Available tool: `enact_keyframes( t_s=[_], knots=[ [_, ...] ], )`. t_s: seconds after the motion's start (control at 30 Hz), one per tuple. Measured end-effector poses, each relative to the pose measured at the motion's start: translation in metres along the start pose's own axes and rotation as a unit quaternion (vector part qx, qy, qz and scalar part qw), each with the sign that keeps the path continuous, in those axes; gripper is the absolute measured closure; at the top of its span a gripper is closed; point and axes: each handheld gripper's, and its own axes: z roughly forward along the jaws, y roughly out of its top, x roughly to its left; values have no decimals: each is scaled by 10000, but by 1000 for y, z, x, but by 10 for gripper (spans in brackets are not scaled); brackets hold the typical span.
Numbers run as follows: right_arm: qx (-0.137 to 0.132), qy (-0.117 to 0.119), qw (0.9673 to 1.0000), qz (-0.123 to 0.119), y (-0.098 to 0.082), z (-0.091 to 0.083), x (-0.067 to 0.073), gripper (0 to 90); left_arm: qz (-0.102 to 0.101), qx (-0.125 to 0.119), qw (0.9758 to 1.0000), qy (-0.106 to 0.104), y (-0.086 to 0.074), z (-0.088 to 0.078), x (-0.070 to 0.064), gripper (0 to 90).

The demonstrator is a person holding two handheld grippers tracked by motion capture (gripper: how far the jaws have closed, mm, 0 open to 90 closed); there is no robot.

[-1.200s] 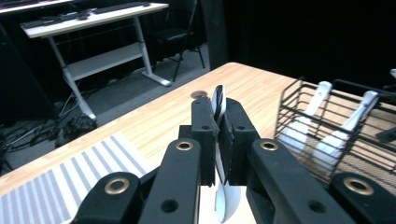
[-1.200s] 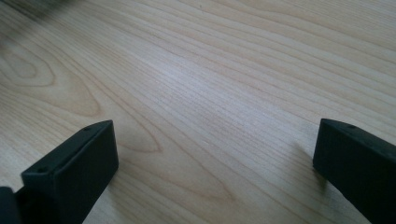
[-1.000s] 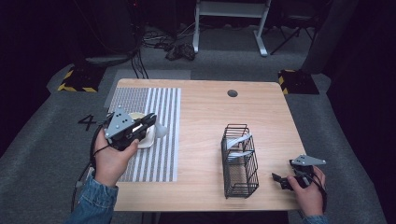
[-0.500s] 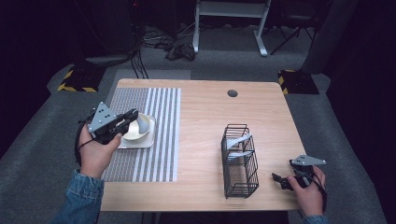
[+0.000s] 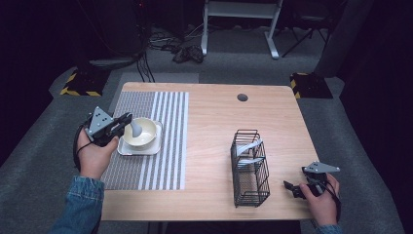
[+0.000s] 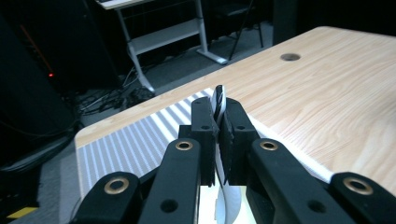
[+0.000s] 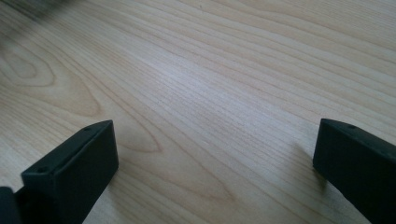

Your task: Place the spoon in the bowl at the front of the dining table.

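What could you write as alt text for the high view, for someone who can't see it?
A person's left claw holds a grey spoon over a cream bowl on a small tray, on a striped placemat. A black wire basket stands near the open right claw on the wooden table.

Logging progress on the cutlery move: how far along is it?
Done: bowl sits on its tray on the mat. In hand: the left gripper is clamped on a grey spoon over the bowl. Left, probably: utensils remain in the rack; the right gripper rests open.

Jaws spread wide — bare table (image 7: 210, 93).
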Motion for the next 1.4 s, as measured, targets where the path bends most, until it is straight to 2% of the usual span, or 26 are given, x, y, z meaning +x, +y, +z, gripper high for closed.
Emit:
enact_keyframes(
  t_s=[0.07,0.23,0.37,0.47,0.7,0.87,1.03,1.2,1.4],
  knots=[
    [0,-1,10000,0,0,0,0,0,28,35,10000,63,-4,2,1,851],
    [0,0,10000,0,0,0,0,0,-87,95,9998,148,-17,10,3,852],
    [0,-1,10000,-2,0,0,0,0,-89,184,9997,134,-25,17,5,851],
    [1,0,10000,-1,0,0,0,0,-171,216,9995,128,-29,22,6,851],
    [1,1,10000,0,0,0,0,0,-110,365,9990,237,-36,28,6,850],
    [1,1,10000,0,0,0,0,0,-95,361,9991,181,-36,30,3,847],
    [1,0,10000,0,0,0,0,0,38,424,9990,136,-33,32,-4,837],
    [0,0,10000,0,0,0,0,0,-126,405,9991,-9,-34,34,-8,816],
    [1,0,10000,0,0,0,0,0,-127,466,9988,-71,-33,36,-19,786]
  ],
)
